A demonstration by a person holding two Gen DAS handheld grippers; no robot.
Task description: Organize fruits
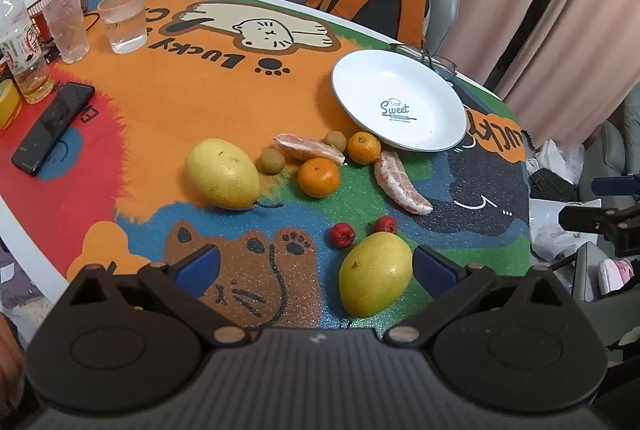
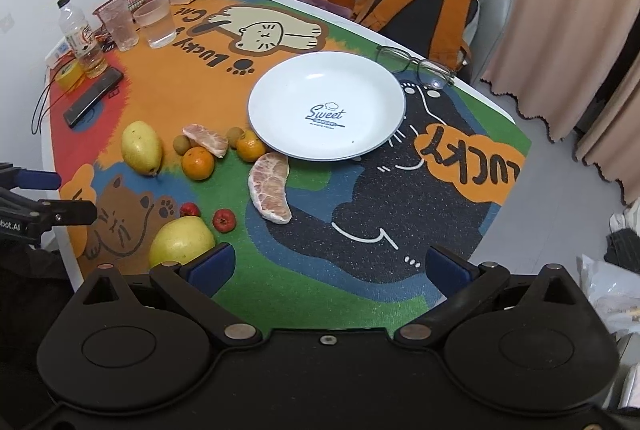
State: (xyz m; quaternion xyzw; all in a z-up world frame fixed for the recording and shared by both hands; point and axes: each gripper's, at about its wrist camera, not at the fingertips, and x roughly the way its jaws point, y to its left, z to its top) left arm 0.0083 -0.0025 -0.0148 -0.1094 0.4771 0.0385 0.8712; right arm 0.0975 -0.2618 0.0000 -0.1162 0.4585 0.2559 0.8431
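Left gripper: jaws spreading wide, holding nothing. Right gripper: likewise. Fruits lying loose on the mat, outside the white plate — near yellow fruit sitting at four o'clock of the left gripper; oranges clustering at the plate's eight o'clock.

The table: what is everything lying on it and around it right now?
Plate: one, white, bare, mid-table.
Yellow fruits: two, on the mat, one far left, one at the near edge.
Tangerines: two, orange, near the plate.
Peeled segments: two, pinkish, by the tangerines.
Small brown fruits: two.
Small red fruits: two, near edge.
Glasses: two tumblers, clear, far left.
Bottle: one, clear.
Phone: one, black.
Spectacles: one pair, behind the plate.
Backpack: one, orange and black, on the grey chair.
Left gripper: open.
Right gripper: open.
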